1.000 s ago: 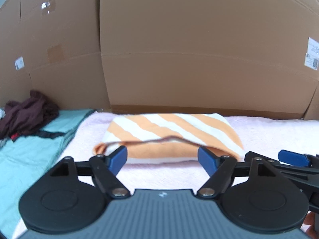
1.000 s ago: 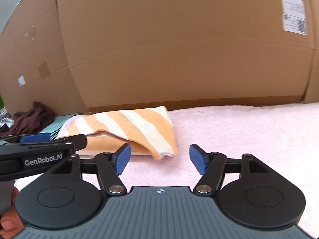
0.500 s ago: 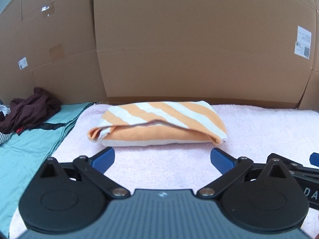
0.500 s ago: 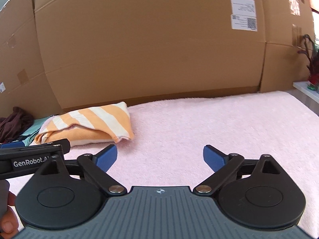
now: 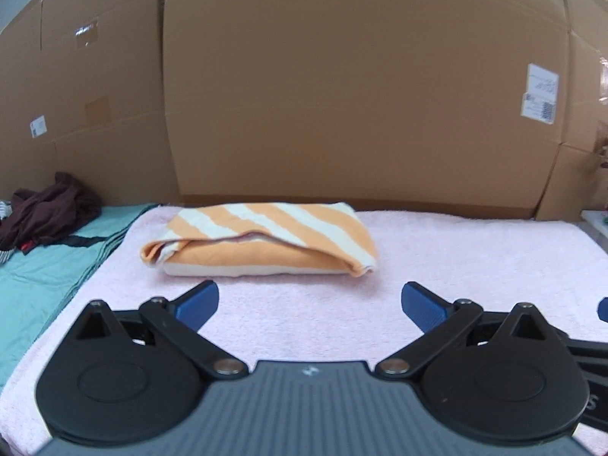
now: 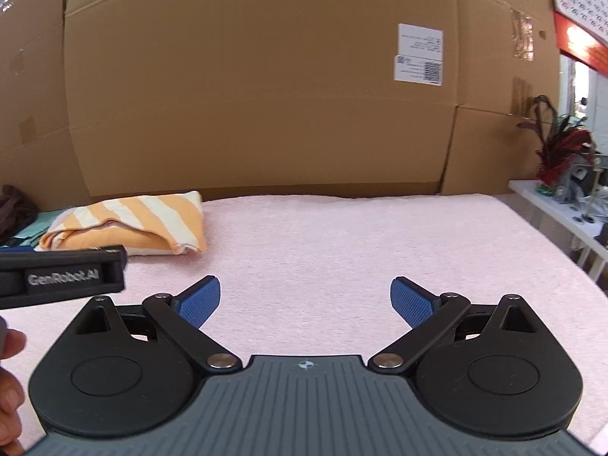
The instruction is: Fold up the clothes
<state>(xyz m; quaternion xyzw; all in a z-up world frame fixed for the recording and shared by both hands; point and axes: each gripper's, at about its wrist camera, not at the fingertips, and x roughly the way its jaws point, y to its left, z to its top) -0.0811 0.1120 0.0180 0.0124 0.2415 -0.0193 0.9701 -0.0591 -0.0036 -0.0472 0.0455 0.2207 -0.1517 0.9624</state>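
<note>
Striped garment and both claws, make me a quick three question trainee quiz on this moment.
1. True or false: the left claw grips the striped garment.
2. The garment lies on: A) teal cloth B) pink towel C) cardboard.
3. Fill in: the right claw is ___.

Key: 1 false, it is open and short of the folded garment. 2 B. 3 open, holding nothing.
</note>
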